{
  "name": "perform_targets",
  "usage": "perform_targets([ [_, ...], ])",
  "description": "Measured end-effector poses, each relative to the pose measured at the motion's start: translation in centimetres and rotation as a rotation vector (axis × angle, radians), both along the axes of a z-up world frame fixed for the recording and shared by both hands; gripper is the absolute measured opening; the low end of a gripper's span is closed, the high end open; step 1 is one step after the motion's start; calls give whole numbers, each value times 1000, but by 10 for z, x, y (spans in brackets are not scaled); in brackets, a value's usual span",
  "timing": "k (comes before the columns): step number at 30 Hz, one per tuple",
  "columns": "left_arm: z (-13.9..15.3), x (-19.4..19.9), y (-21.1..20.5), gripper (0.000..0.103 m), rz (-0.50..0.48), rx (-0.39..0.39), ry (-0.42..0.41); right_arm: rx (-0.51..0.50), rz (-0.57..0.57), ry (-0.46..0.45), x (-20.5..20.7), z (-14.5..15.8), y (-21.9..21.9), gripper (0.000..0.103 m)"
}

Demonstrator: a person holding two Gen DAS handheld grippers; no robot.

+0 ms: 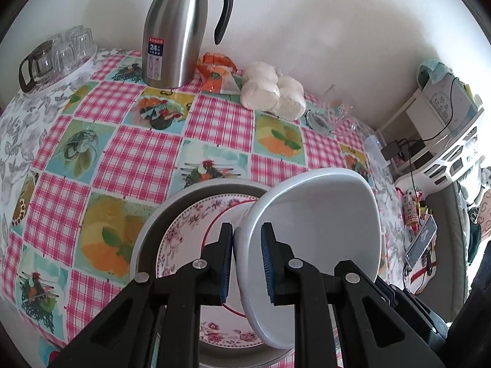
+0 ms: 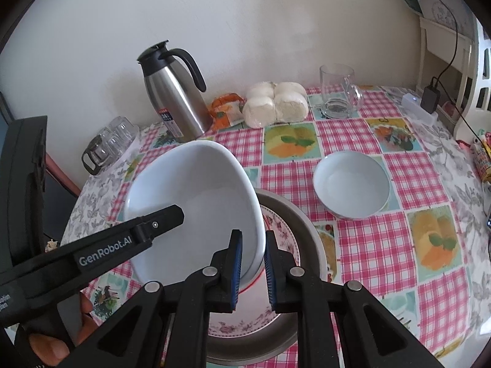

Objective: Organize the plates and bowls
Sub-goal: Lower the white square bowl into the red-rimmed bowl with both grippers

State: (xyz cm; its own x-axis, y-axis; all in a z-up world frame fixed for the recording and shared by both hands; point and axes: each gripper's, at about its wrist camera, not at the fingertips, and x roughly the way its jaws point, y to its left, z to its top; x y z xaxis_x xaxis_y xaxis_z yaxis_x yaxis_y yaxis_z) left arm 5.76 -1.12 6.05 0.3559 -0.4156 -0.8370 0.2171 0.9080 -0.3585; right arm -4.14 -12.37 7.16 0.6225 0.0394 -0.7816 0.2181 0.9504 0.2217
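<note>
Left wrist view: left claw [image 1: 247,263] pinched on rim of white bowl [image 1: 316,230], bowl tilted above flowered plate [image 1: 181,239] lying in grey pan [image 1: 147,233] on counter [image 1: 135,153].

Right wrist view: right claw [image 2: 253,271] pinched on opposite rim of same bowl [image 2: 196,211]. Second bowl [image 2: 351,184] seen apart on counter. Bowl judged stiff, glazed, slippery, breakable; rim grip considered best.
</note>
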Motion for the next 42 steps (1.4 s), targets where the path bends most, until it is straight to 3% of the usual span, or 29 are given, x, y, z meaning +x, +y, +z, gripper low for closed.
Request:
perform_targets([
  [16, -25, 6, -2, 19, 5, 52, 99, 43, 1, 96, 10, -24, -3, 17],
  [29, -23, 6, 2, 19, 27, 33, 98, 65, -4, 124, 12, -31, -6, 19],
  [42, -13, 6, 9, 19, 57, 2, 69, 69, -4, 76, 9, -19, -6, 20],
])
